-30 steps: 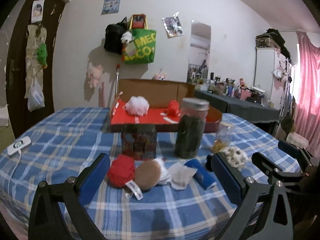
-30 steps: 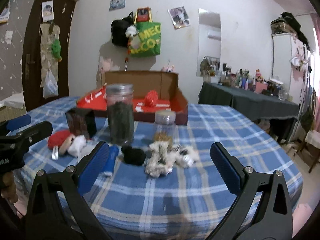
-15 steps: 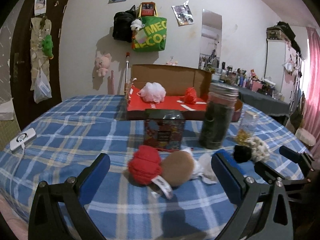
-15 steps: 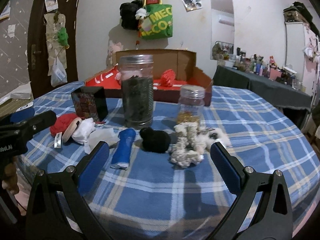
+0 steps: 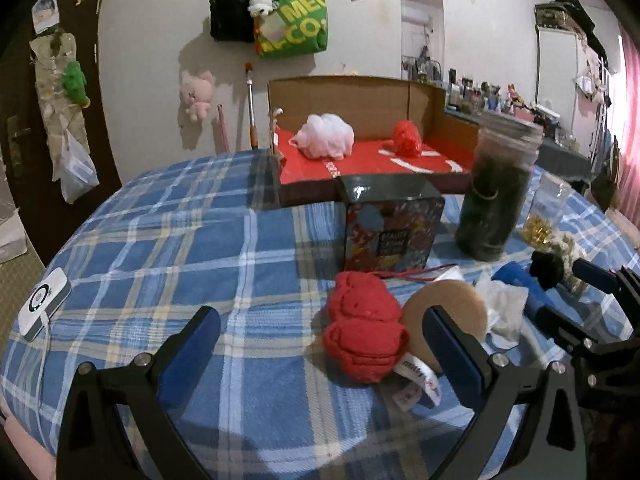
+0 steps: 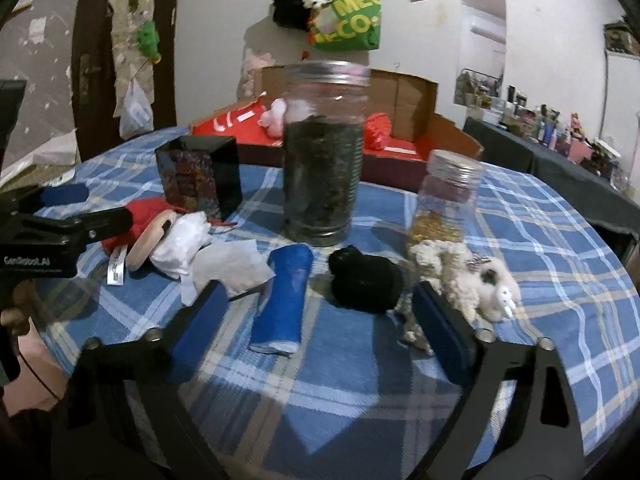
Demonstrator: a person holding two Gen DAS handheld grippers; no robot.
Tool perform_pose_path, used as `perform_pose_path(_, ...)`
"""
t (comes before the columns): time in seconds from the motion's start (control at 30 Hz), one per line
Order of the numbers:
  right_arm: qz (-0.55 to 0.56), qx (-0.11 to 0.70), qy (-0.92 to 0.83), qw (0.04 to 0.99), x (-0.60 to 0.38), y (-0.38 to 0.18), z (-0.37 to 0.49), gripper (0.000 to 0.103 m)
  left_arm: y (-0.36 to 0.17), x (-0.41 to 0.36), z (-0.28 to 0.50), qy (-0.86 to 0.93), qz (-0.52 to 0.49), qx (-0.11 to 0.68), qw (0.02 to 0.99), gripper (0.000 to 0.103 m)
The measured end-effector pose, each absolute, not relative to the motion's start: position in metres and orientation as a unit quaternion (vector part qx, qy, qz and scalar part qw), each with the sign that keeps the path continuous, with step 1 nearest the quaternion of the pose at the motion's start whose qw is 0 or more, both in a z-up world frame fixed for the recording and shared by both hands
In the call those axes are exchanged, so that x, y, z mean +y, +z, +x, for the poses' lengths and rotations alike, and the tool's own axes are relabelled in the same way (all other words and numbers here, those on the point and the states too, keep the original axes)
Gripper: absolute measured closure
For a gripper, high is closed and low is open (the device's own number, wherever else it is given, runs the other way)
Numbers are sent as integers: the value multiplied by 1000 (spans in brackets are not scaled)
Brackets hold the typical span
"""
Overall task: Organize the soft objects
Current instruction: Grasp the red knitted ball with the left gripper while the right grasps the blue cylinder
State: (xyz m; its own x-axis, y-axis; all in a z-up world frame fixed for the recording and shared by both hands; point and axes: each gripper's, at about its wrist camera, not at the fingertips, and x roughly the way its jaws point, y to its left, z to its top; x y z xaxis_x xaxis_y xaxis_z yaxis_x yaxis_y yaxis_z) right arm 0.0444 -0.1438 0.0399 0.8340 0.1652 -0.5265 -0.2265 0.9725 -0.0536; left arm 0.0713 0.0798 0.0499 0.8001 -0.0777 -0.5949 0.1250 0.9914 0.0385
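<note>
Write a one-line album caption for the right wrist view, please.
Right tool, jaws closing, nothing gripped, before blue roll and black fluffy ball on checked tablecloth.

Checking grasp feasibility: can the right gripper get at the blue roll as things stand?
Probably yes. The blue roll lies on bare tablecloth between the right gripper's closing fingers, untouched so far. The black soft ball sits close beside it and might get caught in the grip.

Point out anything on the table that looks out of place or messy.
The soft things lie loose on the cloth instead of in the red-lined box: red plush, blue roll, black pompom, cream fluffy toy, crumpled white tissue.
</note>
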Motion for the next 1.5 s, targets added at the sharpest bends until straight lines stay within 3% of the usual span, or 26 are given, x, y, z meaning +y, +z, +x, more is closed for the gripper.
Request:
perform_pose_path(0.1, -69, 281, 114, 951, -136, 37, 49, 36, 44, 79, 75, -60, 46, 322, 944, 15)
perform_pose_path(0.13, -69, 286, 119, 948, -135, 35, 51, 54, 42, 79, 75, -77, 37, 325, 942, 21)
perform_pose_path(0.17, -69, 289, 124, 947, -134, 33, 52, 73, 41, 79, 74, -92, 31, 327, 940, 38)
perform_pose_path(0.2, -69, 293, 129, 945, -133, 32, 53, 73, 41, 79, 74, -118, 20, 332, 936, 60)
perform_pose_path(0.23, -67, 300, 138, 941, -132, 29, 54, 81, 41, 79, 73, -144, 5, 337, 931, 67)
perform_pose_path(0.73, -29, 263, 163, 951, -157, 51, 39, 81, 85, 52, 38, -190, -21, 258, 947, 68)
perform_pose_path(1.1, -23, 251, 145, 957, -180, 60, 34, 81, 68, -5, 43, -269, -29, 281, 921, 68)
perform_pose_path(1.5, -16, 263, 161, 951, -185, 56, 39, 81, 57, -15, 52, -271, -38, 310, 910, 68)
